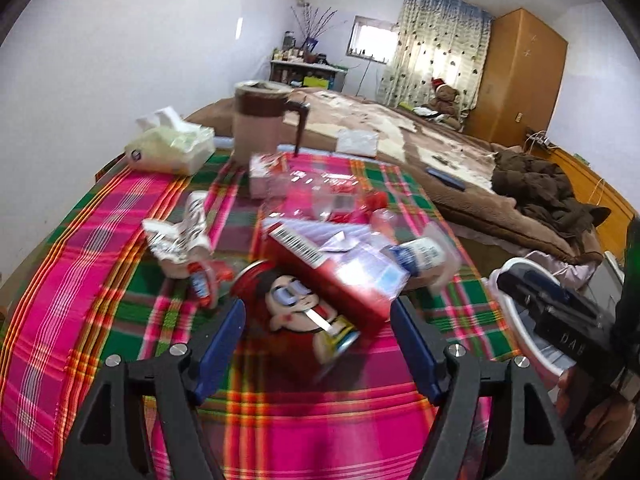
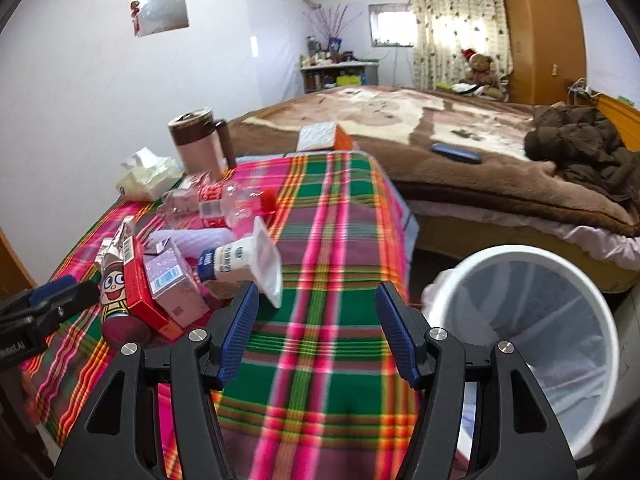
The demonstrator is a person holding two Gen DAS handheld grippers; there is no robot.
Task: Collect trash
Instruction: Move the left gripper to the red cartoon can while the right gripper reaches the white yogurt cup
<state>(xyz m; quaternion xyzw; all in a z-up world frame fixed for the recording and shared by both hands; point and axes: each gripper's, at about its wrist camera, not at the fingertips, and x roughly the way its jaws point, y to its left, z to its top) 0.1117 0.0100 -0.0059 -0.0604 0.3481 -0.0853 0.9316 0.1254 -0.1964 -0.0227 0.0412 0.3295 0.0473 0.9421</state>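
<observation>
Trash [image 1: 320,264] heaped on plaid cloth [image 2: 320,360] (tools open).

Few words can be read. In the left wrist view, the black body of the right gripper [image 1: 568,320] at the right edge bears pale letters "DAB", cut off by the frame. In the right wrist view, the left gripper [image 2: 44,312] at the lower left edge shows white lettering ending in ".AI"; its start is cropped. The white bottle [image 2: 230,262] with a blue cap carries blue print too blurred to read. Barcodes stand on the red box [image 1: 320,268] and the pink carton [image 2: 172,280], their digits illegible.
</observation>
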